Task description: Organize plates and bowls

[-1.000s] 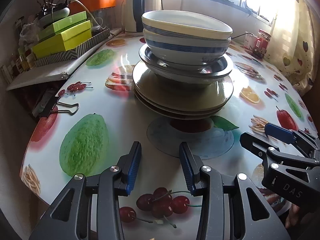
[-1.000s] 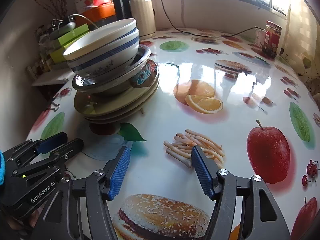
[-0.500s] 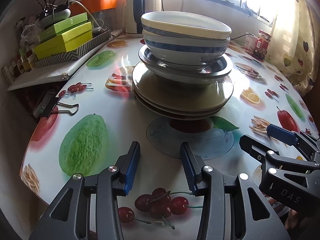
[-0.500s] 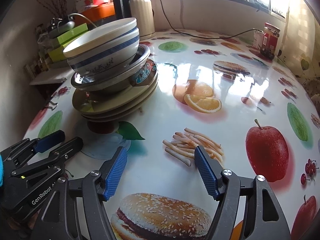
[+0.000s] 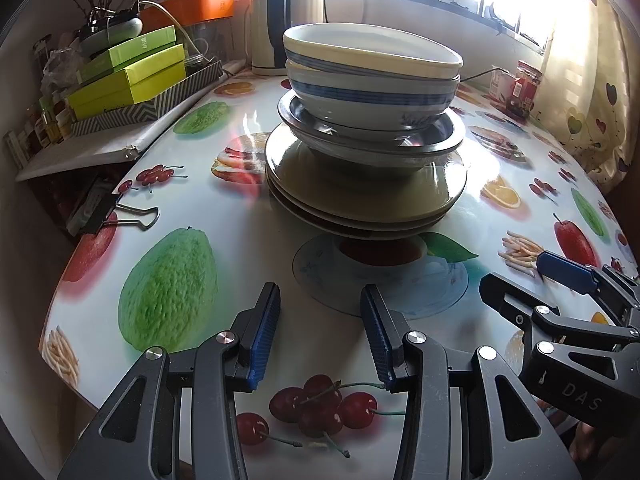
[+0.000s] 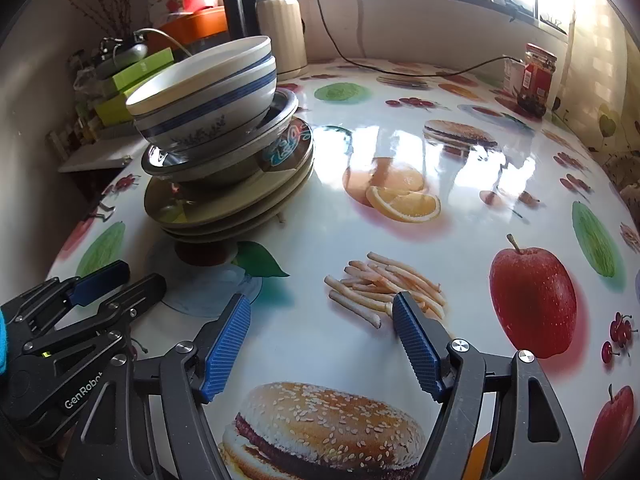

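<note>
One stack stands on the fruit-print table point(image 5: 200, 248): white bowls with blue stripes point(image 5: 372, 80) on top, a metal dish point(image 5: 372, 142) under them, several beige plates point(image 5: 364, 196) at the bottom. The stack also shows in the right wrist view, bowls point(image 6: 208, 96), plates point(image 6: 228, 204). My left gripper point(image 5: 320, 300) is open and empty, low over the table, short of the stack. My right gripper point(image 6: 322, 310) is open and empty, to the right of the stack. Each gripper shows in the other's view, the right point(image 5: 560, 296), the left point(image 6: 100, 284).
Green boxes point(image 5: 128, 76) on a patterned tray sit at the left. A kettle point(image 5: 276, 16) and its cord stand behind the stack. A red jar point(image 6: 536, 76) is at the far right. A binder clip point(image 5: 108, 212) lies at the table's left edge.
Both grippers have drawn back slightly from the stack and lowered a little. Both stay open. The stack has not moved.
</note>
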Available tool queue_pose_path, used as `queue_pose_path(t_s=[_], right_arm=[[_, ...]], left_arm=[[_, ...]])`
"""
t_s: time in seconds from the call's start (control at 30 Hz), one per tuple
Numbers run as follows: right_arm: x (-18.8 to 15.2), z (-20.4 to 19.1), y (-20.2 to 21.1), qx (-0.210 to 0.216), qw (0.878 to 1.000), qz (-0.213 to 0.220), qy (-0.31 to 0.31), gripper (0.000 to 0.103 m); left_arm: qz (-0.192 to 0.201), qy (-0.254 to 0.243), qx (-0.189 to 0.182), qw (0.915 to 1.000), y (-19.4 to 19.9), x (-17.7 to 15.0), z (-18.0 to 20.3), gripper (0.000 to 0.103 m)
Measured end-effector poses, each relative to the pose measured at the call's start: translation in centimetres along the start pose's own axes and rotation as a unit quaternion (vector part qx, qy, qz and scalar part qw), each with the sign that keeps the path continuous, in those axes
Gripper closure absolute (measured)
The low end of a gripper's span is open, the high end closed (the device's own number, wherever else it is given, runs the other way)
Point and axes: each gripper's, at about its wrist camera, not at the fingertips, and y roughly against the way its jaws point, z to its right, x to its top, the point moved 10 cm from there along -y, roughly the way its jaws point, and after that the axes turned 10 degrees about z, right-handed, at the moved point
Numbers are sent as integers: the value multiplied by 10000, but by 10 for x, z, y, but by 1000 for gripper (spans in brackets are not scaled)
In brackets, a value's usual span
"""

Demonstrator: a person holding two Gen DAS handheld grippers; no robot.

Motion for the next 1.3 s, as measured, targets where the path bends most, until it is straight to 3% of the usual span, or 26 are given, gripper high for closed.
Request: queue_pose_path(t_s=[1.3], right_arm=[[-1,-1,1,0,10000,7,6,22]], left_arm=[[10,-4,2,10000,0,-1,1,60]])
